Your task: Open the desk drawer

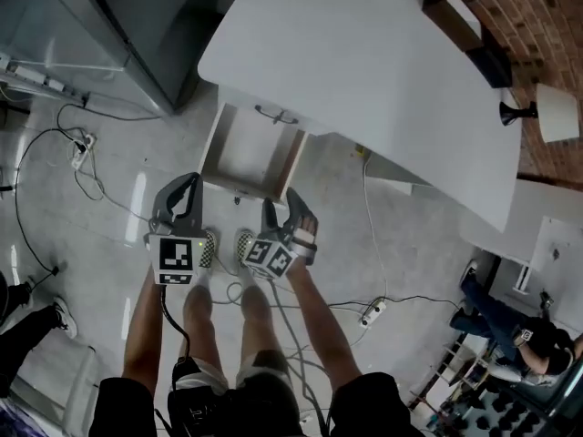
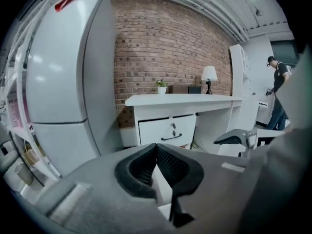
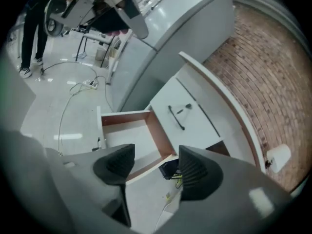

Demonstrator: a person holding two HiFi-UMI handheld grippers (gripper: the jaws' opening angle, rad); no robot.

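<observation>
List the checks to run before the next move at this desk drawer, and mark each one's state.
1. White lower desk drawer pulled out: ok, it stands open and its inside looks bare.
2. White upper drawer with the dark bar handle shut: ok.
3. Left claw free of load: ok, jaws together with nothing held.
4. Right claw free of load: ok, jaws apart with nothing between them.
5. Both claws clear of the open drawer: ok, they are held back from its front edge.
6. Footing: not ok, thin white floor cables trail beside the feet.
</observation>
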